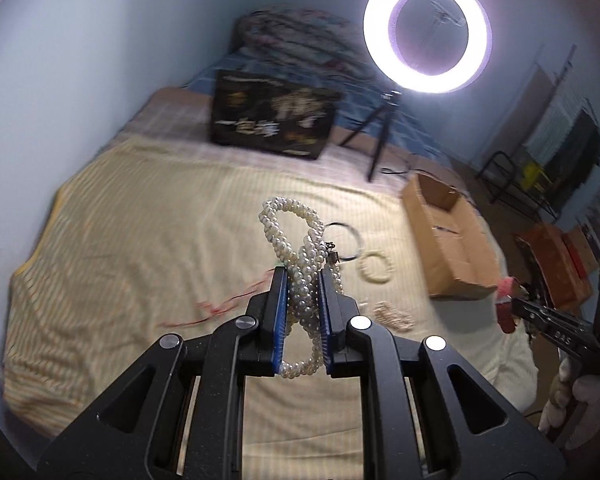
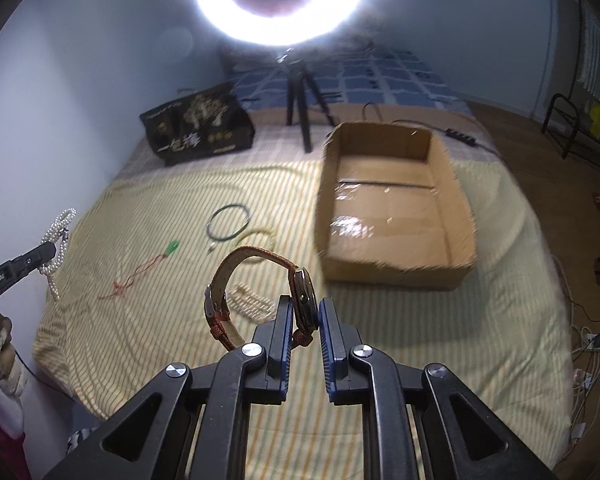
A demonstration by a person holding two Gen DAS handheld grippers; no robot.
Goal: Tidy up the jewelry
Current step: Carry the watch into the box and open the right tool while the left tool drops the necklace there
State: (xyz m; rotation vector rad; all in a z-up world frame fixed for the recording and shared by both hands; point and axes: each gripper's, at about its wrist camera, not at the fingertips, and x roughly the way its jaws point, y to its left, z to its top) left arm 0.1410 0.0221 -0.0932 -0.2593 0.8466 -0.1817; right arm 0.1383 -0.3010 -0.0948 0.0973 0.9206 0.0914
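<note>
both claws are loaded: right claw (image 2: 303, 316) pinching the watch (image 2: 260, 292), box (image 2: 396, 270) just ahead-right and nearer it; left claw (image 1: 303, 304) clamped on pearls (image 1: 296, 256)

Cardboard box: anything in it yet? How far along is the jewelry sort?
Done: nothing; the open brown cardboard box looks empty. In hand: left gripper shut on a white pearl necklace; right gripper shut on a brown-strap wristwatch. Left on the striped yellow bedsheet: black hoop bangle, red string with green bead, pale beaded bracelet, thin yellowish ring.
</note>
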